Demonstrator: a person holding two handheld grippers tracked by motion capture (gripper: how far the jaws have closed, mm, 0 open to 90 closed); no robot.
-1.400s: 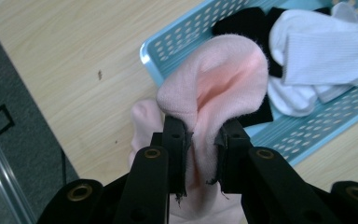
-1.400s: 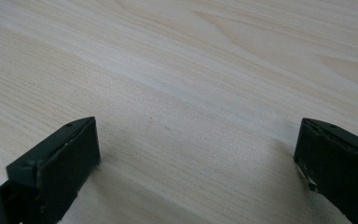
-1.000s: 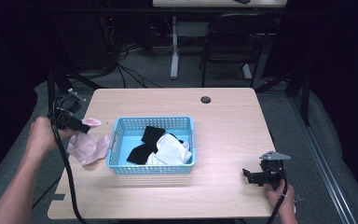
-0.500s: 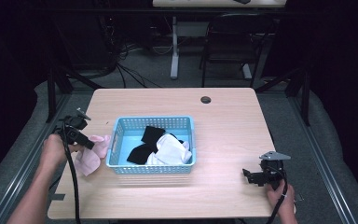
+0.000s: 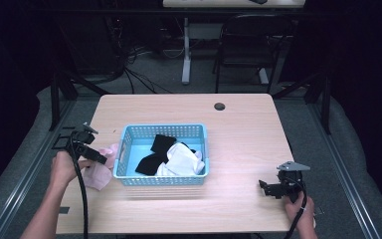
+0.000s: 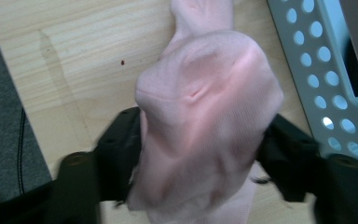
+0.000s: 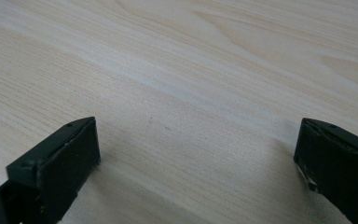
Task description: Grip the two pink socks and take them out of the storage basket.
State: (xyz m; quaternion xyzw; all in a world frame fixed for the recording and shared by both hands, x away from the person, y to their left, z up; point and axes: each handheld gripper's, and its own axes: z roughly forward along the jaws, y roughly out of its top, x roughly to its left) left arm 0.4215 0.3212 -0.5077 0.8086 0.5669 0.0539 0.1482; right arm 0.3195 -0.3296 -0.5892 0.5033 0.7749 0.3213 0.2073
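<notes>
A pale wooden counter (image 5: 238, 134) takes up the middle of the high view, with dark floor, cables and a chair behind it at the top of the frame; left of centre on it sits a light blue perforated basket (image 5: 162, 179) holding black cloth (image 5: 158, 149) and white cloth (image 5: 181, 162); a small dark round disc (image 5: 220, 106) lies near the far edge, above and right of the basket; just beside the basket's left wall lies a pale pink sock (image 5: 99, 172), partly lifted; the left tool (image 5: 98, 157), held by the person's left hand (image 5: 63, 168) at lower left of the frame, is at the sock's upper end; in the left gripper view the sock (image 6: 205, 126) bulges between the two black jaws, which press on it from either side, so this tool is closed around the sock; its long axis runs up the frame, the narrower end reaching away from the tool toward the top edge, with the basket wall (image 6: 317, 70) close at the right; judging by this, the basket lies to the right of the held sock and the left hand is much the nearer; the right tool (image 5: 264, 187), at lower right of the high view, rests low over bare counter well apart from the basket; in the right gripper view the right tool (image 7: 196, 154) has its jaws spread wide with nothing between them.
</notes>
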